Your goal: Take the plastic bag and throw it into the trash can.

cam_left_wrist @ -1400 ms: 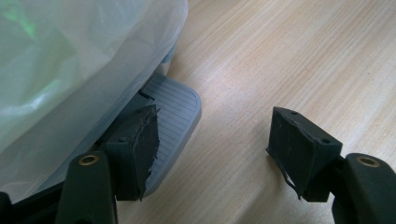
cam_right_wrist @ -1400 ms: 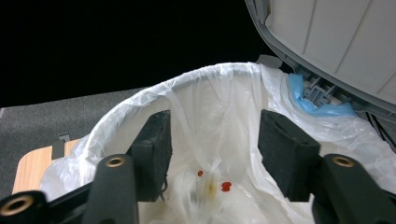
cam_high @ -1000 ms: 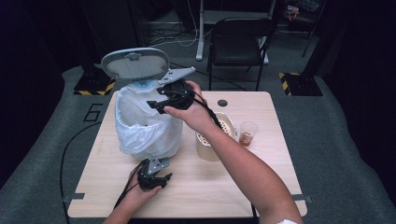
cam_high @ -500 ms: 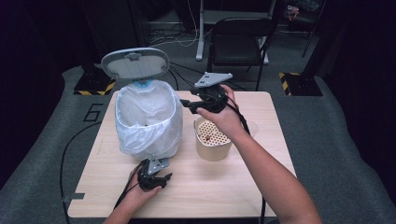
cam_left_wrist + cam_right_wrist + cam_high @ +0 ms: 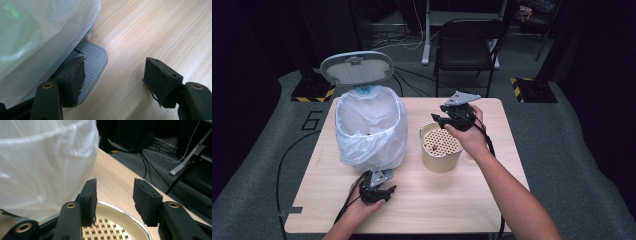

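I had the left gripper (image 5: pixel 379 192) low at the near edge of the pale wooden table (image 5: pixel 492 200), jaws spread wide and holding nothing, one of them pressed onto the ribbed grey foot pedal (image 5: pixel 92 60) of the small pedal bin lined with a clear plastic bag (image 5: pixel 371 127); its grey oval lid (image 5: pixel 357 67) stood tipped up at the back. The right gripper (image 5: pixel 442 120) hovered over the far rim of the cream round container with a perforated insert (image 5: pixel 441 146), which stood just beside the bin on its right; those jaws were parted about halfway and empty. I judged this the step between emptying and fetching (a few dark scraps sat on the insert, though I couldn't tell what they were). My next move, I reckoned, called for lowering the right jaws onto the container rim or a scrap, keeping the pedal down.
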A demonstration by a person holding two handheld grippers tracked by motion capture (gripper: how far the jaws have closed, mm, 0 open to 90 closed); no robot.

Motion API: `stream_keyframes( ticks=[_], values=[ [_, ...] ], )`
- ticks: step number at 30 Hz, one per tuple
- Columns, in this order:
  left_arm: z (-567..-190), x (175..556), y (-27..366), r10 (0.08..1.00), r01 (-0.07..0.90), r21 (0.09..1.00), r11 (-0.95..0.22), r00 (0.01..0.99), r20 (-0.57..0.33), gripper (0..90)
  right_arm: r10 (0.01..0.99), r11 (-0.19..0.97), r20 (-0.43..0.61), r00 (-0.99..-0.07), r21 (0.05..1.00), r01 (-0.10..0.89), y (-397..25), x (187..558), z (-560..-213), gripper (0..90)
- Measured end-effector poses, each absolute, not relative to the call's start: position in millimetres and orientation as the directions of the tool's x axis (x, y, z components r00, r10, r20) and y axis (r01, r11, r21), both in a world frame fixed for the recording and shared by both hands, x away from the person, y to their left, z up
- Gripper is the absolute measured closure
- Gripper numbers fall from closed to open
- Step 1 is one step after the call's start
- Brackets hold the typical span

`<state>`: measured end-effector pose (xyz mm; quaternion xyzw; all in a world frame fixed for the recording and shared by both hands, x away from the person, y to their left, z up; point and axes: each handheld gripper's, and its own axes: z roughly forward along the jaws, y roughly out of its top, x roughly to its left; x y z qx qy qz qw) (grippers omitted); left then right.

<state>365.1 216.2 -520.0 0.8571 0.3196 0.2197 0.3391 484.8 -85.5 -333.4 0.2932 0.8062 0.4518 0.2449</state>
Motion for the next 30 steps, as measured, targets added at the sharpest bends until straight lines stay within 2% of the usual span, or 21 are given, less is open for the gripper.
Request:
stream_keyframes(
  ticks=[6,13,19,30],
  values=[
    [-520.4,365.0,215.9,0.700,0.404,0.727,-0.555,0.699,0.146,33.3,0.739,0.394,-0.069,-0.670,0.851,0.347,-108.7,492.0,-359.3,59.0],
    [-520.0,365.1,216.3,0.697,0.402,0.723,-0.562,0.701,0.153,33.3,0.780,0.364,-0.037,-0.625,0.838,0.406,-129.0,496.9,-379.7,62.5],
    [-520.4,365.0,216.0,0.701,0.403,0.728,-0.554,0.698,0.146,33.4,0.797,0.352,-0.021,-0.604,0.828,0.437,-138.5,498.2,-390.1,63.7],
    [-520.1,365.0,216.3,0.696,0.400,0.723,-0.563,0.701,0.155,33.3,0.812,0.325,0.028,-0.583,0.808,0.491,-150.1,502.3,-405.8,73.9]
  ],
)
